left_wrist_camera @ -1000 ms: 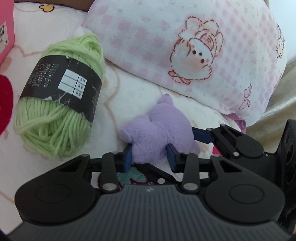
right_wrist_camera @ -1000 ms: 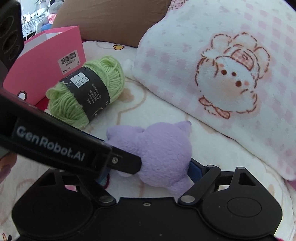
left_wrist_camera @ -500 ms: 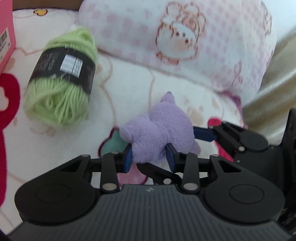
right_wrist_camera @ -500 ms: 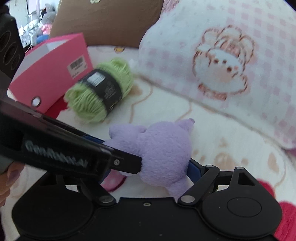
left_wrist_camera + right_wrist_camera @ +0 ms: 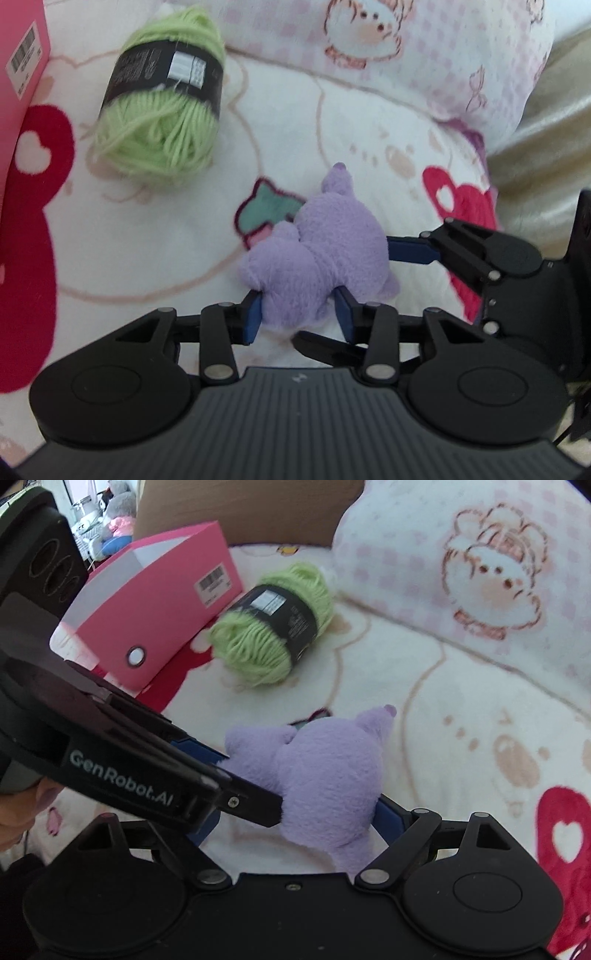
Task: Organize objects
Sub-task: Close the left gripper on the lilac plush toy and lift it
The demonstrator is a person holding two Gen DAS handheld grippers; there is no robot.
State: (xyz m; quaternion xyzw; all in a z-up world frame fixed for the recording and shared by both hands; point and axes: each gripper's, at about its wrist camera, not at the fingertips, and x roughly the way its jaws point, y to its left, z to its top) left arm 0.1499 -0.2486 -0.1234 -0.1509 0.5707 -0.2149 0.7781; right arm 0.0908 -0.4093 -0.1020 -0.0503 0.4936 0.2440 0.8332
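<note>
I have a small lilac plush toy [image 5: 317, 258] between both my grippers, above a cream fleece blanket printed with red hearts and pale bears [image 5: 147, 258]; whether the toy touches the blanket I cannot tell from these close, slightly blurred views. My left gripper [image 5: 297, 310] has its blue pads against the toy's near end, and its jaws are opening at this moment with the plush between them. My right gripper [image 5: 295, 812] stands wide, its two blue pads pressed on opposite sides of the toy's body. Well apart, farther away, lies a light green ball of yarn with a black paper band [image 5: 162, 110], just beside a pink cardboard box with a barcode sticker [image 5: 155, 605]. A white pillow with pink checks and a cartoon animal [image 5: 480, 576] lies behind.
</note>
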